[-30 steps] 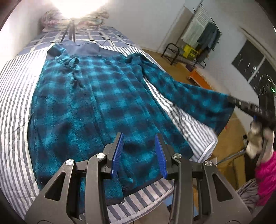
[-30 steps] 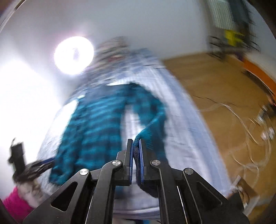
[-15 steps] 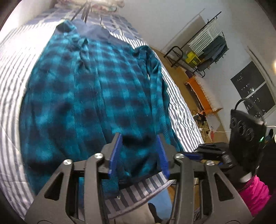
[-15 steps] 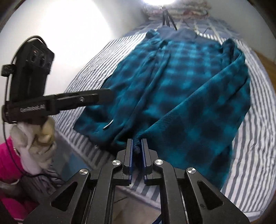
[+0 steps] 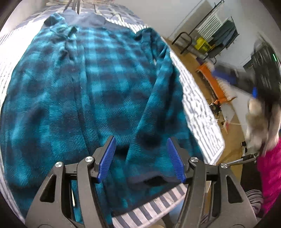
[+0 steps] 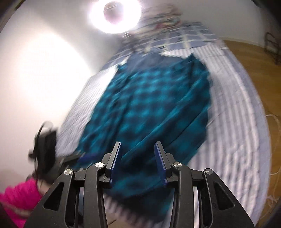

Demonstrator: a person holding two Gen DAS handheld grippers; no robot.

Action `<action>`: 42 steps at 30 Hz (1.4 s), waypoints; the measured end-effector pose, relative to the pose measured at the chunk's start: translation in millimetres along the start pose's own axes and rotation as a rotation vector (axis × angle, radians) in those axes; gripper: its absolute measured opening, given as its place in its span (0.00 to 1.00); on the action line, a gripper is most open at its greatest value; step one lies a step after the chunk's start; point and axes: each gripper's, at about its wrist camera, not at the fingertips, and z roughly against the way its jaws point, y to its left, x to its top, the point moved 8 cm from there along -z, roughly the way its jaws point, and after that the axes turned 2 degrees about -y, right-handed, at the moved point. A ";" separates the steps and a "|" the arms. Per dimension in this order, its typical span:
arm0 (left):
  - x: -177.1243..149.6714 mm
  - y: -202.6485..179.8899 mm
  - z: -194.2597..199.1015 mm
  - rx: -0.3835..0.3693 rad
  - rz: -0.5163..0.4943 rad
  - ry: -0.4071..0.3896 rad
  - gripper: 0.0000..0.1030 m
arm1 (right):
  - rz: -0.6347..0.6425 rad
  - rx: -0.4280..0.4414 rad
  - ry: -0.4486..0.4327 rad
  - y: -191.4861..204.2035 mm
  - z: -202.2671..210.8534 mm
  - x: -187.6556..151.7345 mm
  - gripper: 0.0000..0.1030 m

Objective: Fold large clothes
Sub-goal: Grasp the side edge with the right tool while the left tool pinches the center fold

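Left wrist cam: plaid fleece robe [image 5: 108, 91] lies flat on the striped bed [image 5: 198, 105], sleeve folded in. Left gripper [image 5: 141, 157] and right gripper [image 6: 137, 163] jaws both opening, pinching nothing.

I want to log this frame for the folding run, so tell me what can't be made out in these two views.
- Left wrist view: the right hand-held gripper is a motion smear, jaws unreadable.
- Left wrist view: the robe hem is partly behind the left hand-held gripper.
- Right wrist view: the whole bed is blurred; robe folds unclear.
- Right wrist view: lamp glare washes out the pillows.
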 end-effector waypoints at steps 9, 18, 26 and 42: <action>-18.8 -1.0 -45.3 -0.044 -0.033 0.101 0.05 | -0.257 -0.109 -0.075 -121.7 -68.7 103.8 0.35; -17.7 -16.5 -27.5 -0.081 -0.027 0.057 0.02 | -0.437 -0.047 -0.081 -187.2 -144.2 144.2 0.03; -17.6 -42.1 -1.2 -0.153 0.019 -0.003 0.02 | -0.312 -0.150 -0.081 -164.2 -125.9 169.3 0.02; -42.1 -13.9 -8.9 -0.044 0.206 -0.074 0.02 | 0.171 -0.163 0.012 -3.9 -244.3 204.9 0.01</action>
